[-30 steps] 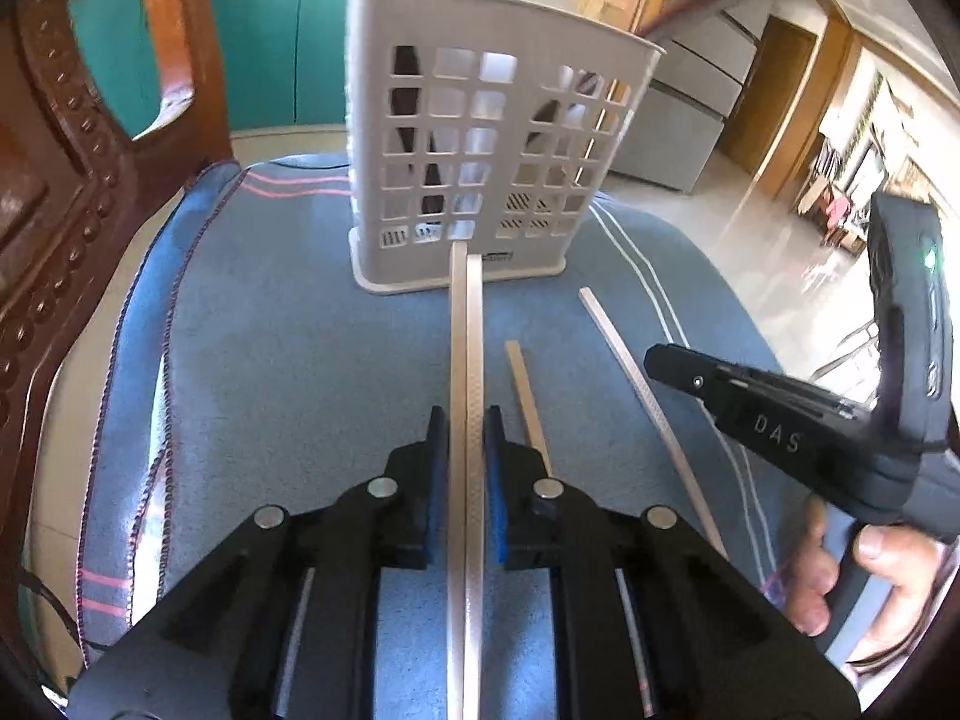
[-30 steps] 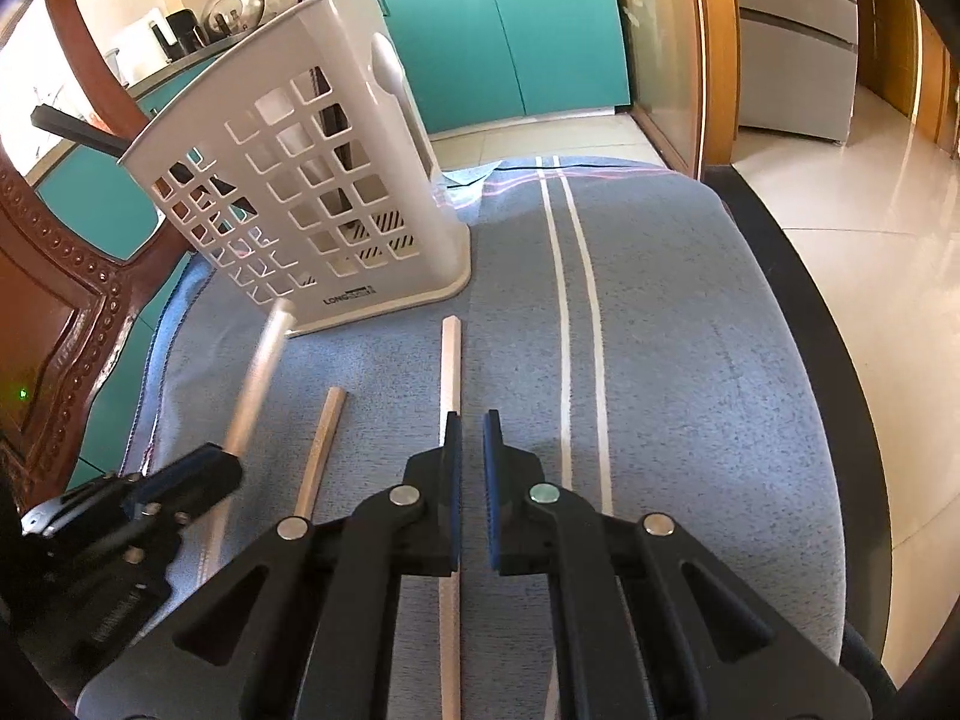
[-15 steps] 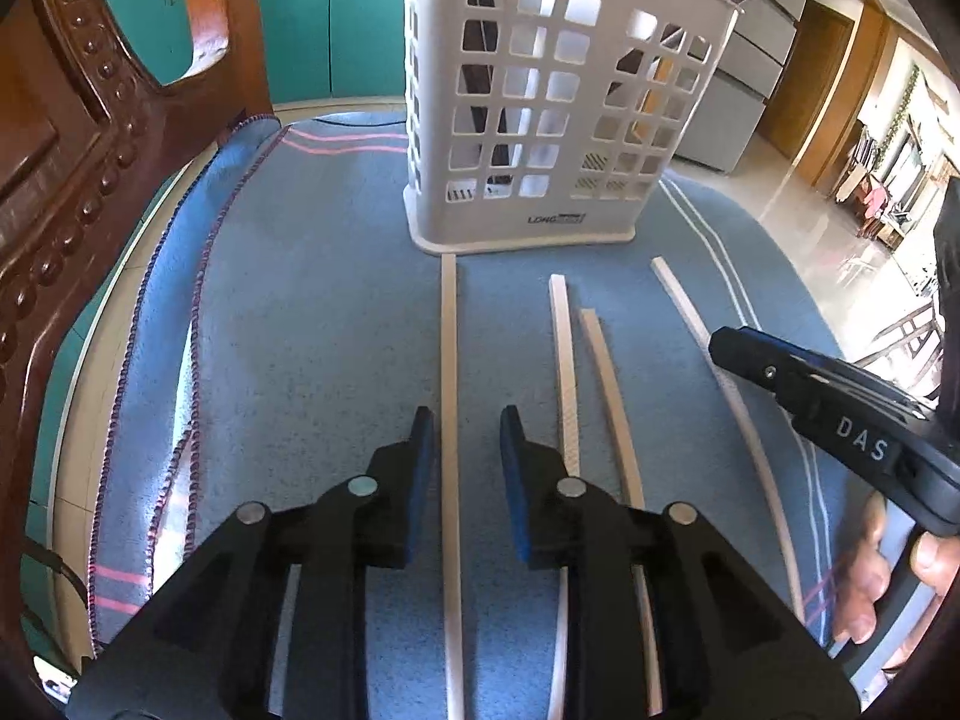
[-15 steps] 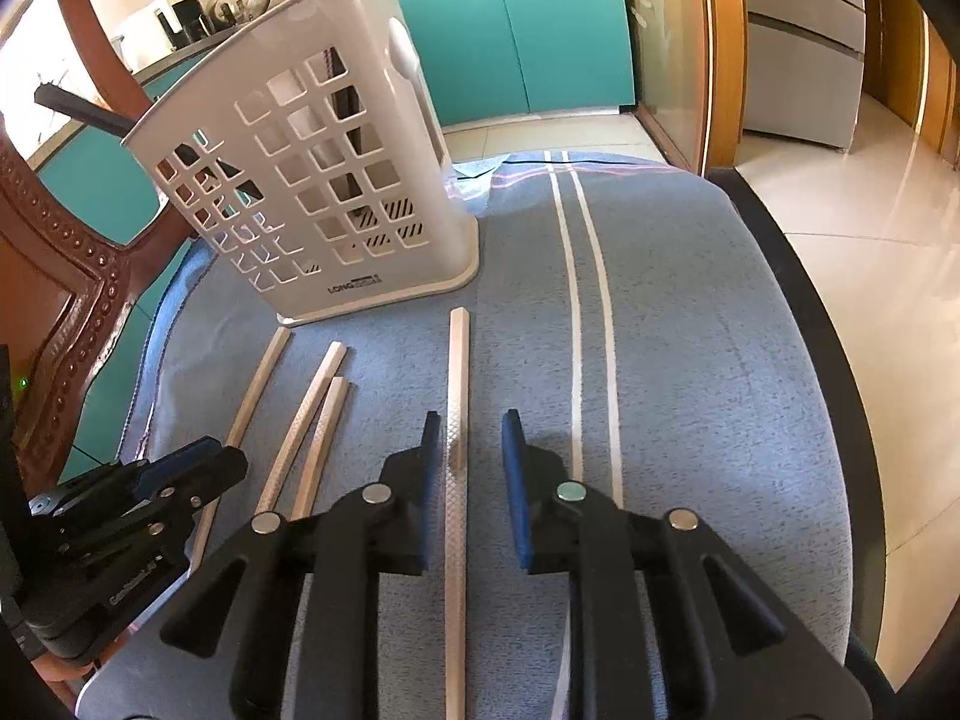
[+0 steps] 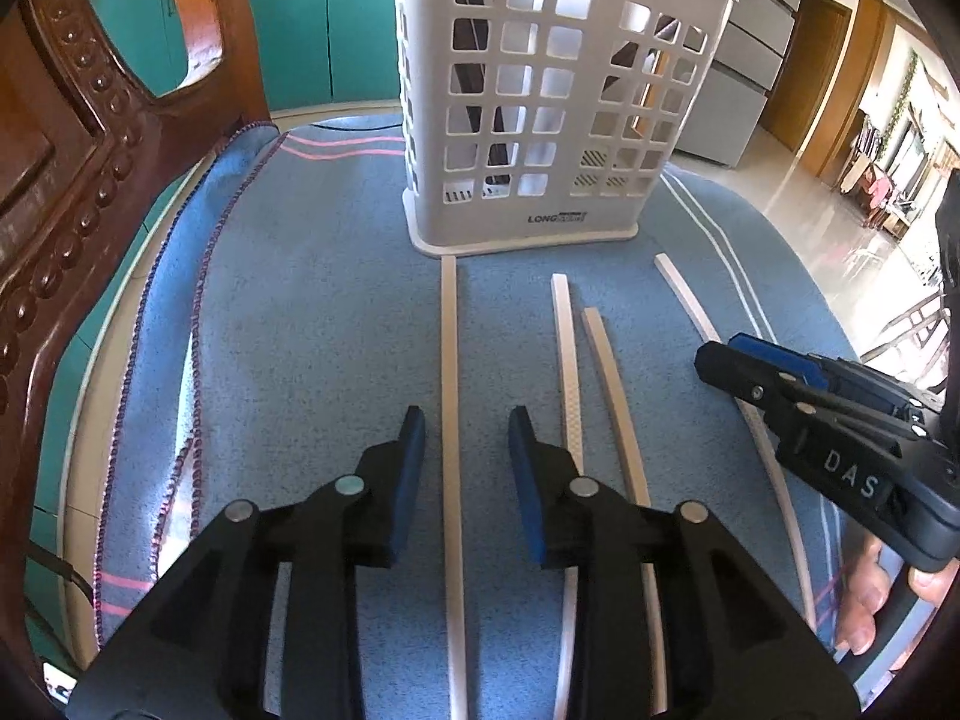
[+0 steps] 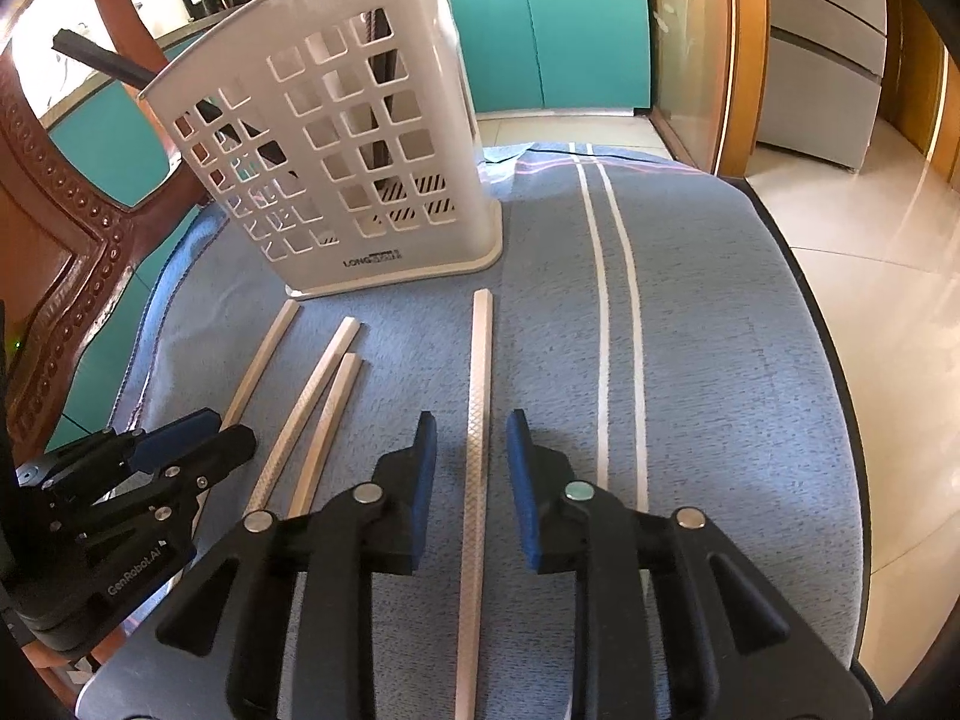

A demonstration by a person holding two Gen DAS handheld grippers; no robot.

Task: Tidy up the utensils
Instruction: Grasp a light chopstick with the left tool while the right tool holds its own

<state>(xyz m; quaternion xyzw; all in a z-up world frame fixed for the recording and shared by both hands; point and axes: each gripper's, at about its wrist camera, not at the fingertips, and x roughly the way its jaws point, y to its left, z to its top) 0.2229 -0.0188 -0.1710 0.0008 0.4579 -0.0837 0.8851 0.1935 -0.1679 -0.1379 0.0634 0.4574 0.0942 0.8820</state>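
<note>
Several pale chopsticks lie on the blue cloth in front of a white slotted utensil basket [image 5: 540, 102]. My left gripper [image 5: 467, 426] is open, its jaws either side of the leftmost chopstick [image 5: 450, 372]. Two more chopsticks [image 5: 567, 354] lie just right of it. My right gripper [image 6: 467, 427] is open, its jaws either side of the rightmost chopstick [image 6: 479, 396]. The basket [image 6: 336, 156] holds dark utensils. Each gripper shows in the other's view: the right one [image 5: 780, 384] and the left one [image 6: 180, 450].
A carved wooden chair back [image 5: 54, 168] stands at the left. The blue cloth [image 6: 720, 372] with white stripes covers the table, whose edge drops off at the right. Teal cabinets [image 6: 576, 24] are behind.
Both grippers went from shut on a chopstick to open, and both chopsticks now lie flat on the cloth. Both grippers have lowered and moved closer to the basket.
</note>
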